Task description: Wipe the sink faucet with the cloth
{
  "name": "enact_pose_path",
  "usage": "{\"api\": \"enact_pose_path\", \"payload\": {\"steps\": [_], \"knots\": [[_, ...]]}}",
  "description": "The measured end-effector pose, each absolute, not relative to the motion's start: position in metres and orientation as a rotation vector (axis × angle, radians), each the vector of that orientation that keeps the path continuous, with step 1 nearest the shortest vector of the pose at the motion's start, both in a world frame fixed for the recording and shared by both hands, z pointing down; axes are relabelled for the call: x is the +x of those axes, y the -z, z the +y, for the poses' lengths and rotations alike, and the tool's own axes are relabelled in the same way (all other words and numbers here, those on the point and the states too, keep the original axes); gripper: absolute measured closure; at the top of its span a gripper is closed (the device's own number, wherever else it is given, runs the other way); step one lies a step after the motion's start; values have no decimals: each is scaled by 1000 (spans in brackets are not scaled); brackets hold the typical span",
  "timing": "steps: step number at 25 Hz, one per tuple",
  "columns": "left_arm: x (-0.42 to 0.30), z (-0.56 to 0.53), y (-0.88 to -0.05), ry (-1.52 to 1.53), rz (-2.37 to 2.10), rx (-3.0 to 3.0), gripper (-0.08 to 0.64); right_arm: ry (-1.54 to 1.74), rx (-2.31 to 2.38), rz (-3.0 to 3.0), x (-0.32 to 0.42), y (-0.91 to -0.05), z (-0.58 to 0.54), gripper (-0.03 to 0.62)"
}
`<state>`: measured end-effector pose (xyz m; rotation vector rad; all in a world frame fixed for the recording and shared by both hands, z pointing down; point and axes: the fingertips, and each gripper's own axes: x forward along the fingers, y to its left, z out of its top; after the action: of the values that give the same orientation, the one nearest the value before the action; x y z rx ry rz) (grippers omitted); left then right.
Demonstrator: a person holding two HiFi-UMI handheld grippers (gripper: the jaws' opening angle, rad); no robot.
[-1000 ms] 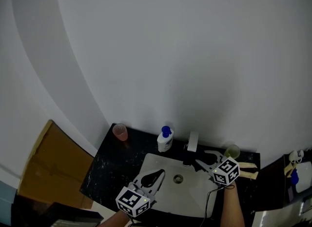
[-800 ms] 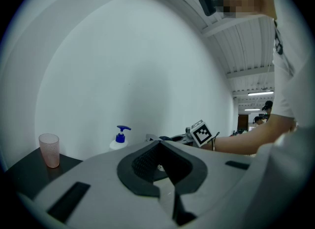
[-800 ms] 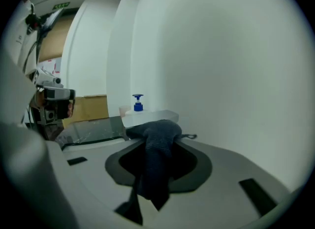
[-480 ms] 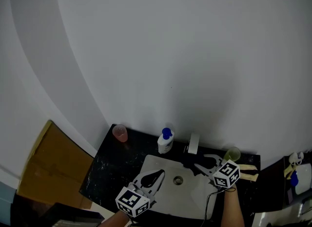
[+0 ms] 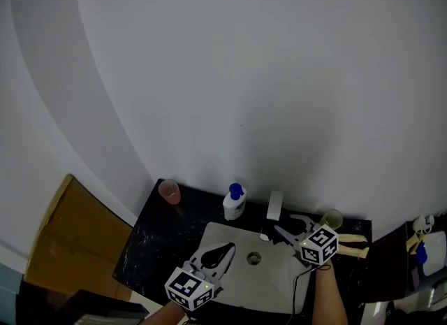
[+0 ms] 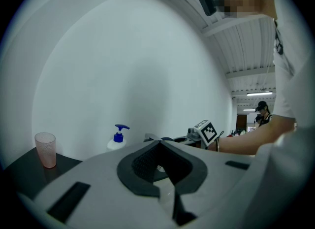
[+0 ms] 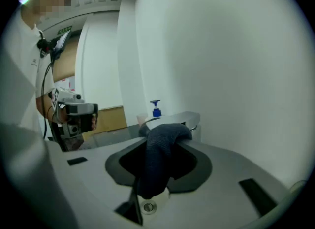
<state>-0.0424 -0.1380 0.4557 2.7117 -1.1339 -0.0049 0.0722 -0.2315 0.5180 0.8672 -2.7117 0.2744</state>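
A dark blue cloth (image 7: 158, 156) hangs between the jaws of my right gripper (image 7: 165, 128), which is shut on it. The cloth's top sits against the spout of the grey faucet (image 7: 186, 119); whether it presses on it I cannot tell. In the head view the right gripper (image 5: 279, 228) points at the faucet (image 5: 274, 207) from the right, over the white sink (image 5: 223, 236). My left gripper (image 5: 225, 250) hovers over the sink's front left, jaws together and empty; its own view shows the tips (image 6: 158, 143) meeting.
A blue-topped soap bottle (image 5: 235, 202) stands left of the faucet, a pink cup (image 5: 169, 191) at the black counter's (image 5: 157, 236) far left, a greenish cup (image 5: 332, 217) at the right. Cardboard (image 5: 66, 240) leans beside the counter. The drain (image 5: 253, 257) lies mid-basin.
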Motion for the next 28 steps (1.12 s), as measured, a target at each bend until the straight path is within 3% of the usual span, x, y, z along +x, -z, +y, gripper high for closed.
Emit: {"api": "enact_pose_path", "payload": {"steps": [6,19,24,28], "knots": [[-44,-147,-459,-4,-1116,2697,560,-360,741,-2760,63,-522,-211,471],[-47,-138,-456,1,-1146,2707,560,-332,1359,-2535,134,-535,-260,471],[-49,-143,-456,3,-1138,2701,560,-285,1031,-2583,91,-539,-245,471],[-45,-140,-456,-1,-1133,2707,559,-232,1058,-2542,75,-537,-263,471]]}}
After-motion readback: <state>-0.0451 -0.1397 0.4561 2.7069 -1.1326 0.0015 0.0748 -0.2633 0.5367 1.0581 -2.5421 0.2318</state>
